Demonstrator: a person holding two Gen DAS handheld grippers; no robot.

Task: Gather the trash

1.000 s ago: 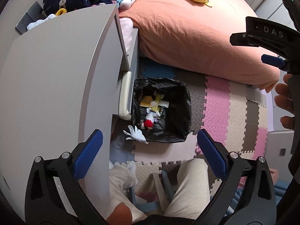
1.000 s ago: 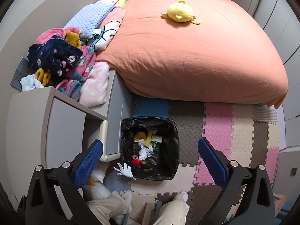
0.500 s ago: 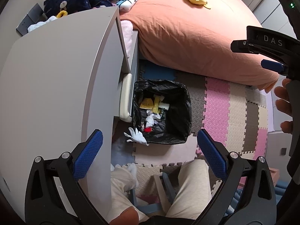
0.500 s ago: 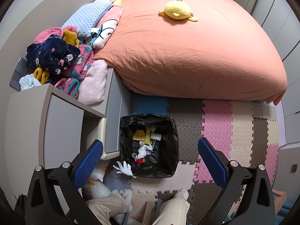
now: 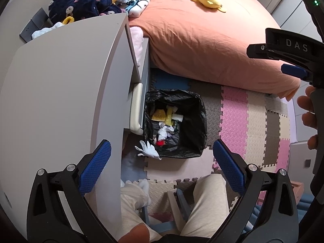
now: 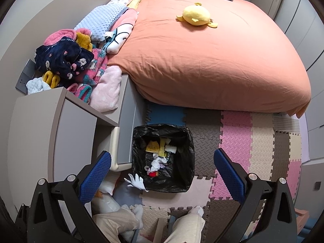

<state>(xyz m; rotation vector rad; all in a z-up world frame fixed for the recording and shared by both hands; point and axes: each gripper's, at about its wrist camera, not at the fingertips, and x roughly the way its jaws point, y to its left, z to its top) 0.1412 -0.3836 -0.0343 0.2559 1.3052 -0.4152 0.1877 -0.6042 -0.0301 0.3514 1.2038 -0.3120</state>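
Observation:
A black-lined trash bin (image 5: pixel 199 109) (image 6: pixel 190 141) stands on the foam floor mat beside the grey desk. It holds yellow wrappers, crumpled white paper and a red scrap (image 6: pixel 152 173). A white glove (image 5: pixel 148 150) (image 6: pixel 137 181) lies against the bin's near left corner. My left gripper (image 5: pixel 162 170) is open and empty, high above the bin and the desk edge. My right gripper (image 6: pixel 162 174) is open and empty, high above the bin; its body also shows at the right of the left wrist view (image 5: pixel 291 50).
A grey desk (image 5: pixel 60 93) fills the left. A bed with an orange cover (image 6: pixel 212 60) and a yellow plush toy (image 6: pixel 195 16) lies beyond the bin. Clothes (image 6: pixel 66 58) are piled at the bed's left. The person's legs (image 5: pixel 202 204) are below.
Both grippers have risen and drawn back a little, so the bin looks smaller and lower in both views. Both stay open and empty.

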